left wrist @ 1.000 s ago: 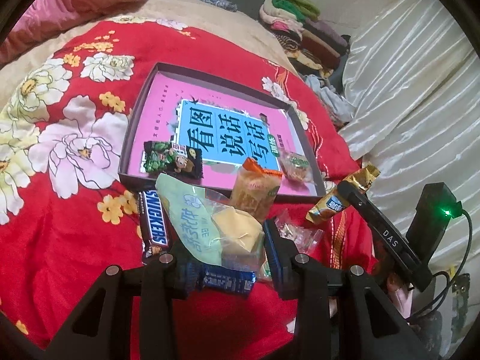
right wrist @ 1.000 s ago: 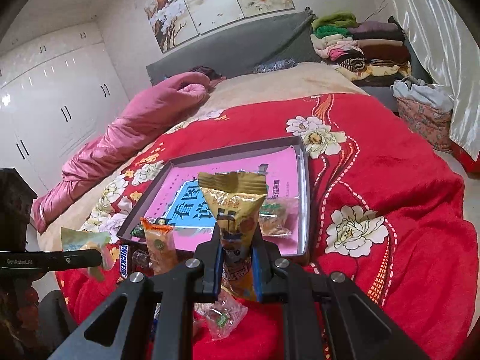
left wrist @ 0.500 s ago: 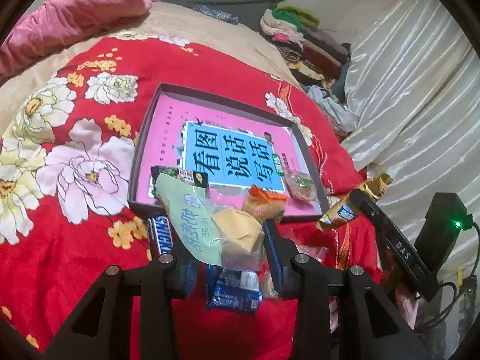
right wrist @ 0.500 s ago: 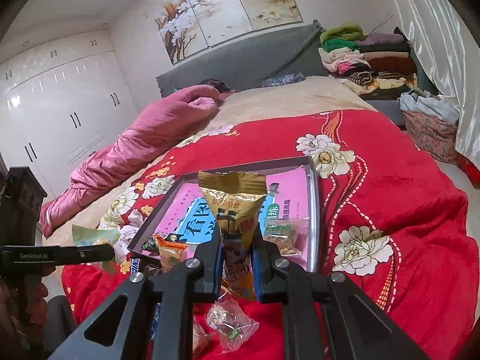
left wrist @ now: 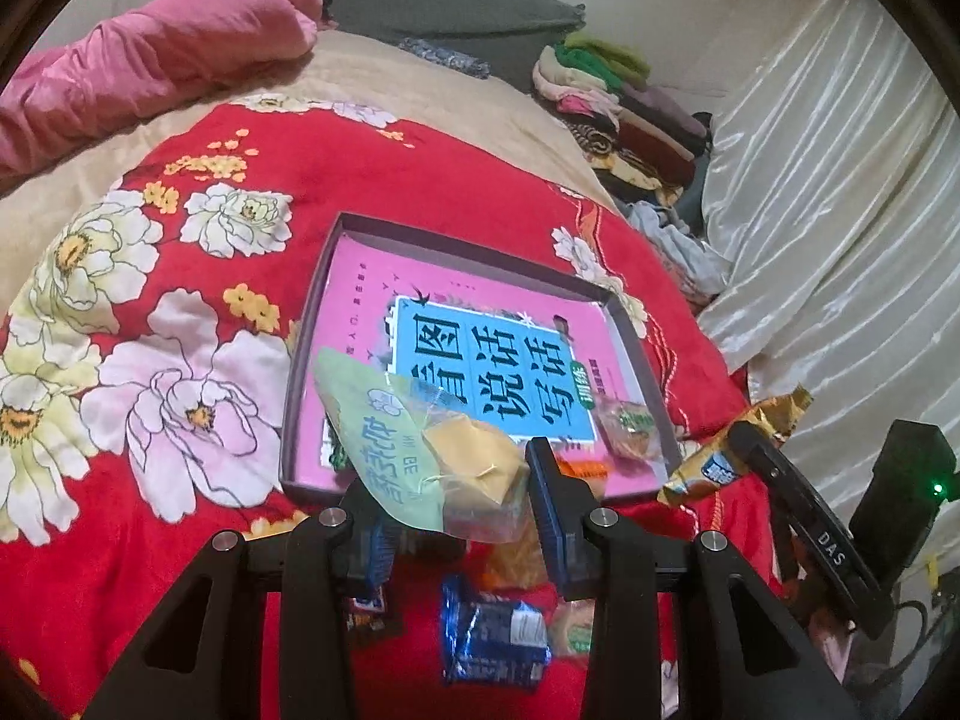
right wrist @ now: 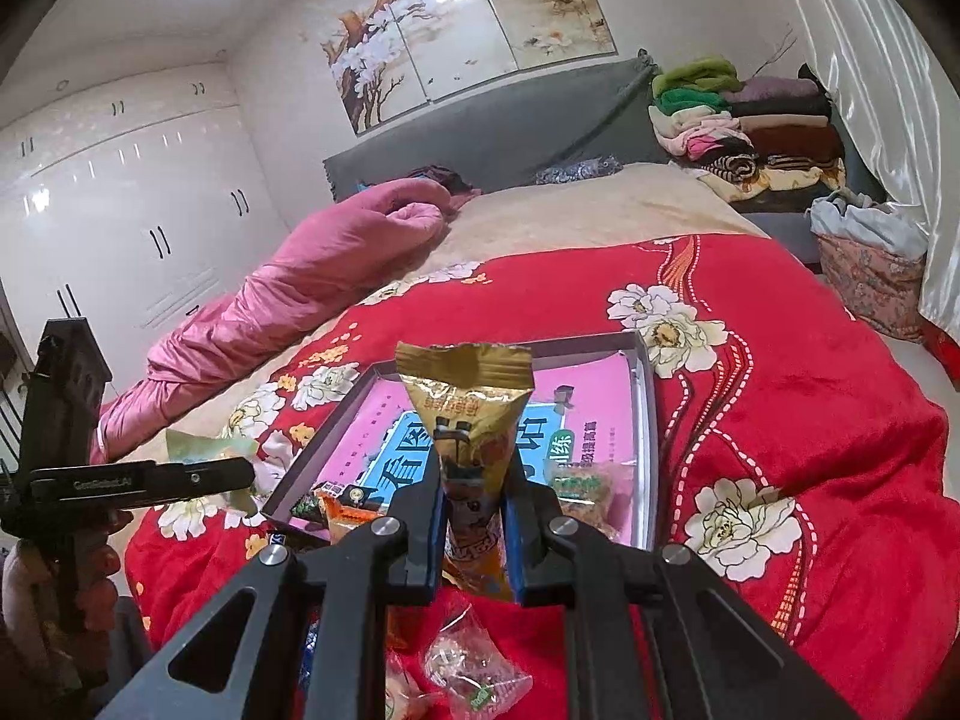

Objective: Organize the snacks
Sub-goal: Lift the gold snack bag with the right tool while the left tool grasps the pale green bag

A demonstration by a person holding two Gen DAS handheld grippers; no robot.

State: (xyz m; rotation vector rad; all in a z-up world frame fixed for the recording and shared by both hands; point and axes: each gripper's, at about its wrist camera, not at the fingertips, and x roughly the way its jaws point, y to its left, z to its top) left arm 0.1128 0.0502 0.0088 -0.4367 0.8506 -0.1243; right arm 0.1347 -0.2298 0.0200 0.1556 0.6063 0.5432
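My left gripper (left wrist: 450, 498) is shut on a pale green pastry packet (left wrist: 414, 450), held in the air just before the near rim of the shallow dark tray (left wrist: 474, 249). The tray lies on the red flowered bedspread with a pink book inside, a clear-wrapped snack (left wrist: 627, 426) in its near right corner. My right gripper (right wrist: 474, 531) is shut on a gold snack packet (right wrist: 465, 420), upright above the tray's near edge (right wrist: 645, 396); that packet (left wrist: 720, 462) also shows in the left wrist view. The left gripper (right wrist: 150, 474) with its green packet hangs at far left.
Loose snacks lie on the bedspread under the grippers: a blue packet (left wrist: 495, 639), an orange packet (right wrist: 351, 519) at the tray's near edge, clear-wrapped candies (right wrist: 474, 669). A pink quilt (right wrist: 288, 294) lies at the far left, folded clothes (right wrist: 744, 120) at the bed's far right.
The left gripper has lifted with the green packet and tilted up, so the tray sits lower in its view and the Snickers bar has slipped out of sight. The right gripper holds nearly still.
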